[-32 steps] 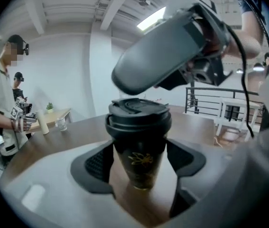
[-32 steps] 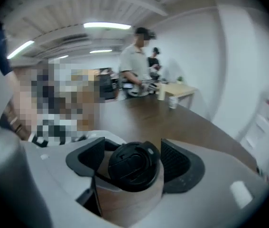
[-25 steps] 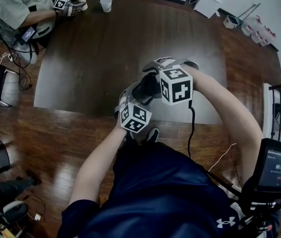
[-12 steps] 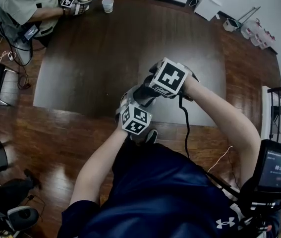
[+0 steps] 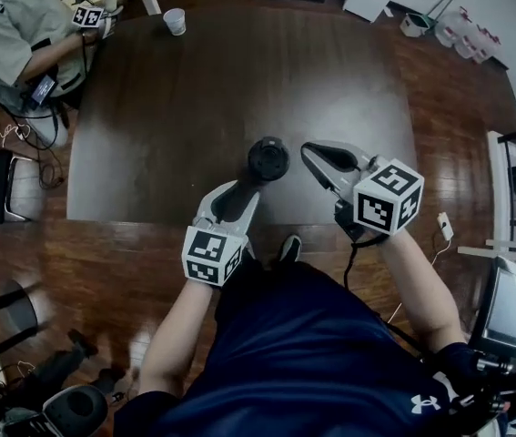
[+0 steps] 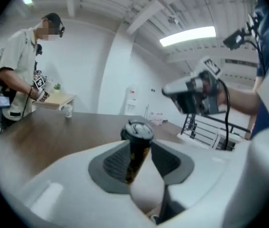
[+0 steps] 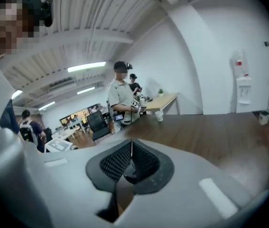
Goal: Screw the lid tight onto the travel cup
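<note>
1. Nearest to you, your dark blue shirt (image 5: 312,353) fills the lower part of the head view. The wooden floor (image 5: 103,262) shows on both sides of it.
2. Your left gripper (image 6: 140,147) reaches over the near edge of the tabletop (image 5: 166,107) and points forward, a little to the right. Its jaws are closing, with a narrow gap between them. The travel cup (image 6: 136,158) shows in this gap, but the pads (image 6: 116,160) do not press on it, so this gripper is released.
3. Your right gripper (image 7: 131,145) is clenched. Its two pads meet and nothing is between them. Its tips point to the left, toward the cup, and stay apart from it.
4. The travel cup stands upright on the tabletop, close to the near edge. It is just ahead of the left gripper and near the tips of the right one.
5. The dark lid (image 5: 268,158) sits on top of the cup. You cannot tell from here how tight it is.
6. Well apart, at the far end of the tabletop, a small white cup (image 5: 175,21) stands alone.
7. At the far left corner another person (image 5: 12,35) in a light shirt stands beside the tabletop.
</note>
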{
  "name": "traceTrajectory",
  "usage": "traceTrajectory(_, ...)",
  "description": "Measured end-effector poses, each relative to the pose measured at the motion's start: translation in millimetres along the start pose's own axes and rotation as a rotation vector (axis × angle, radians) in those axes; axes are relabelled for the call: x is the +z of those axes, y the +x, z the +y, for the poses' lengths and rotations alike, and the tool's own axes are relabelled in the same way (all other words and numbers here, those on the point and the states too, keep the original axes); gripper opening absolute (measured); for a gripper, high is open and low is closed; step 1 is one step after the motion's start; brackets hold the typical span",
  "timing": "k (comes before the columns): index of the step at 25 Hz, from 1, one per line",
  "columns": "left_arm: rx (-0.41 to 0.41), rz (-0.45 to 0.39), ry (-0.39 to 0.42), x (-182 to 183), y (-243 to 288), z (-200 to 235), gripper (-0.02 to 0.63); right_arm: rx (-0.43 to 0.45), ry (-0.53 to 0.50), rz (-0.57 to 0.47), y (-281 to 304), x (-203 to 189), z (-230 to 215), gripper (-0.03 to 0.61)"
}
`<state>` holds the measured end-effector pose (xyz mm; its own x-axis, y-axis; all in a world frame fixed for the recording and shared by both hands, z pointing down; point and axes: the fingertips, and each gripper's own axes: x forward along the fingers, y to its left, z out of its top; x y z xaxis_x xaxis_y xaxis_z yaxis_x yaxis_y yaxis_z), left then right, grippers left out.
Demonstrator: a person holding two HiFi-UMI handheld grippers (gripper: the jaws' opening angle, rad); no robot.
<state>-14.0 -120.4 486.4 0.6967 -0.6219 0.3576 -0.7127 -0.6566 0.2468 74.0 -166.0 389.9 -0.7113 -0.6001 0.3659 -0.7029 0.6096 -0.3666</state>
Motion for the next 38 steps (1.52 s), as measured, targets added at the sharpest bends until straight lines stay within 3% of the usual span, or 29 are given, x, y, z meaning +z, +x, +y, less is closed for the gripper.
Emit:
traceTrajectory(3,0.043,-0.125,0.007,56,-23,-12,0.018,-0.045,0.086,-0.124,-27,-6,0,0.012)
traceTrajectory(6,0.044,-0.175,0.042,91,-30,-31,0.006,-0.087,0.064,-0.185,-41,-8,6,0.011)
traceTrajectory(9,0.019,-0.193,0.075,113,-24,-54,0.006,-0.158,-0.025,-0.263,-58,3,7,0.011)
traceTrajectory(13,-0.011,-0.171,0.084,103,-11,-79,0.006,-0.216,-0.145,-0.308,-80,6,12,0.011)
traceTrajectory(18,-0.025,-0.169,0.079,101,-7,-85,0.006,-0.239,-0.201,-0.33,-89,10,14,0.011)
traceTrajectory(38,-0.003,-0.175,0.058,96,-9,-85,0.006,-0.25,-0.198,-0.308,-91,7,8,0.012)
